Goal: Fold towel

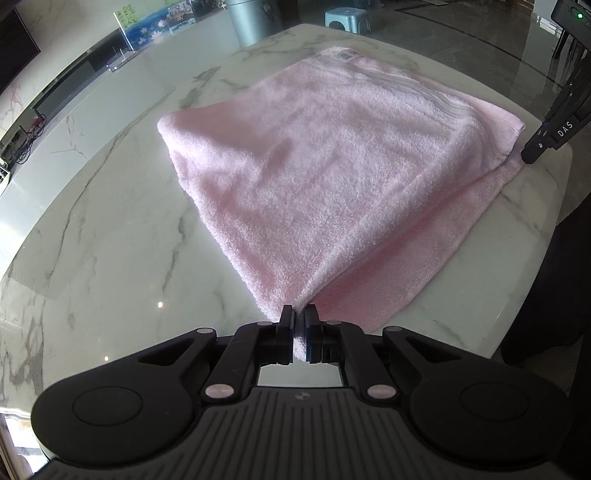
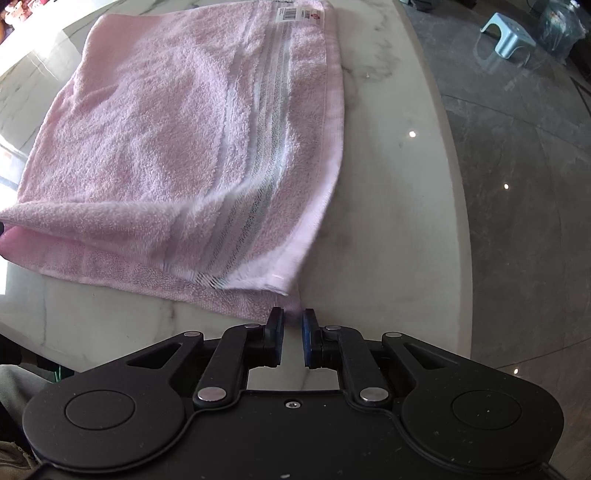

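"DAS" in white letters on finger of right claw (image 1: 526, 157), seen in left wrist view. White label (image 2: 298, 12) at far hem of pink towel (image 2: 166, 129) carries barcode and red logo; print too small to read. Same label (image 1: 345, 55) in left view, unreadable.
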`<state>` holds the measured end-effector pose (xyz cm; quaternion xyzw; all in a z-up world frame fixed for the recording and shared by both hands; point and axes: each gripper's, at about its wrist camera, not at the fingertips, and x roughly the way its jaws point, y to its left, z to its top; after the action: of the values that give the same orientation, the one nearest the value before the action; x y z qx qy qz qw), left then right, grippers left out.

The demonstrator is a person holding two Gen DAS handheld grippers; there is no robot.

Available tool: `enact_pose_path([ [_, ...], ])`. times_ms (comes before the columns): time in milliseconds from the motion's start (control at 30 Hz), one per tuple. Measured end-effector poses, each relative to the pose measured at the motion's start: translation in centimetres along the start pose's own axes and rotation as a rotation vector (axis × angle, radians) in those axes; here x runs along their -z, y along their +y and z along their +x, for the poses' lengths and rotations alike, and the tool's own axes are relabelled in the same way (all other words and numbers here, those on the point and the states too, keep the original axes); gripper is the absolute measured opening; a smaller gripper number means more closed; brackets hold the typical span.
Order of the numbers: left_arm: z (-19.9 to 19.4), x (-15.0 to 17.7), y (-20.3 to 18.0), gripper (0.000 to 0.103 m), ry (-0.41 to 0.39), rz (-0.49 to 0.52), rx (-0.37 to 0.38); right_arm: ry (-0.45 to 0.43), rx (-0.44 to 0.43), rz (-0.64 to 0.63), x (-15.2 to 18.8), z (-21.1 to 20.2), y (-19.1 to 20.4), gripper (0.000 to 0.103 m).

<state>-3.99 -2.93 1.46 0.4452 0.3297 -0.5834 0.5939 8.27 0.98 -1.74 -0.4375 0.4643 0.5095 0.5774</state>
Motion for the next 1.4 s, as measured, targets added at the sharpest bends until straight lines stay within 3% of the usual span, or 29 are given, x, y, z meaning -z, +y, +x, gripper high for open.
enact_pose_path([
  [267, 0.1, 1.2, -0.4, 0.005, 0.024, 0.012, -0.008, 0.01, -0.025, 0.04, -0.2, -0.1, -1.1, 0.012],
  [333, 0.5, 1.5, -1.0, 0.007, 0.032, 0.028, -0.006, -0.021, -0.052, 0.076, -0.3, -1.0, -1.8, 0.02],
  [733, 0.8, 1.6, -1.4, 0.007, 0.035, 0.026, -0.008, -0.097, -0.187, 0.207, -2.1, -3.5, -1.6, 0.02],
  [900, 0.8, 1.5, -1.3, 0.007, 0.034, 0.02, -0.002, -0.096, -0.165, 0.173, -2.6, -4.8, -1.5, 0.021],
  [1067, 0.8, 1.4, -1.4, 0.007, 0.037, 0.013, 0.003, -0.052, -0.156, 0.21, -2.6, -2.6, -1.7, 0.02],
  [1100, 0.9, 1.4, -1.5, 0.007, 0.038, 0.015, 0.002, -0.048, -0.164, 0.216, -2.5, -2.2, -1.7, 0.018],
  [1133, 0.9, 1.4, -1.5, 0.007, 0.038, 0.015, 0.003, -0.043, -0.171, 0.221, -2.4, -1.9, -1.7, 0.005],
  [1233, 0.8, 1.3, -1.3, 0.007, 0.038, 0.004, 0.003, -0.048, -0.156, 0.199, -2.2, -2.1, -1.3, 0.004],
  [1400, 0.7, 1.0, -0.8, 0.007, 0.029, -0.036, -0.006, -0.109, -0.22, 0.163, -1.8, -5.8, -0.6, 0.004],
])
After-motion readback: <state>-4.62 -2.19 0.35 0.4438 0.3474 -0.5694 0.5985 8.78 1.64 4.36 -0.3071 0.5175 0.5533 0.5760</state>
